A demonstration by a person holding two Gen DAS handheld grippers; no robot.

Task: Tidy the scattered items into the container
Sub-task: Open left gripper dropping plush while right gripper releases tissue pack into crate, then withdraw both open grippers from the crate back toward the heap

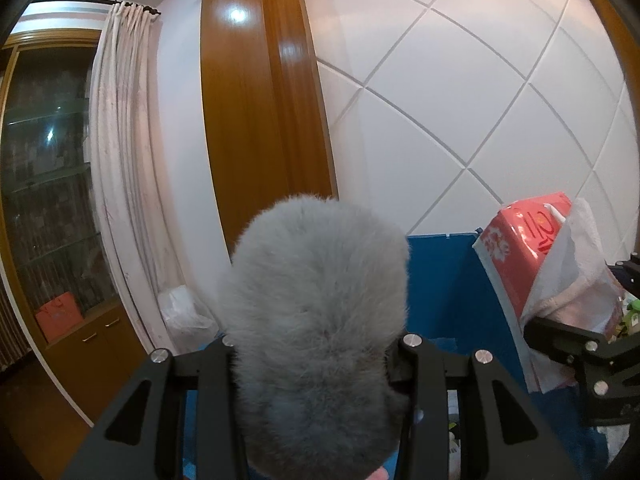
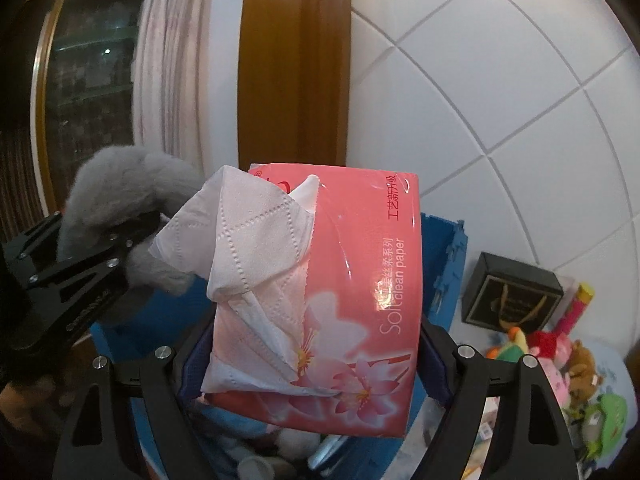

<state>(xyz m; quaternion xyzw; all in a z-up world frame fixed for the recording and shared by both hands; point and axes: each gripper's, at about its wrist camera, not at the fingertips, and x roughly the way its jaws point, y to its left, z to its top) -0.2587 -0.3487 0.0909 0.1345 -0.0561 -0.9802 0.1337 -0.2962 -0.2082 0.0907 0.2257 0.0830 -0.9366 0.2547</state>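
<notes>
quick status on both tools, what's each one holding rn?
Left tool: closed on the grey fluffy toy.
Right tool: closed on the pink tissue pack, above the blue container.

One grey furry item point(image 1: 316, 320), clamped in the left gripper point(image 1: 316, 364). One pink tissue pack point(image 2: 344, 280), with one white tissue point(image 2: 240, 232) pulled out at the opening, clamped in the right gripper point(image 2: 316, 356). One blue container point(image 2: 444, 264); contents below too blurred to count. One black box point(image 2: 512, 296). One yellow-and-red tube point(image 2: 576, 308). One heap of small plush toys point(image 2: 560, 368), roughly five or six, exact number unclear. Two grippers in all. One white curtain point(image 1: 124, 160). One orange bag point(image 1: 60, 314).
</notes>
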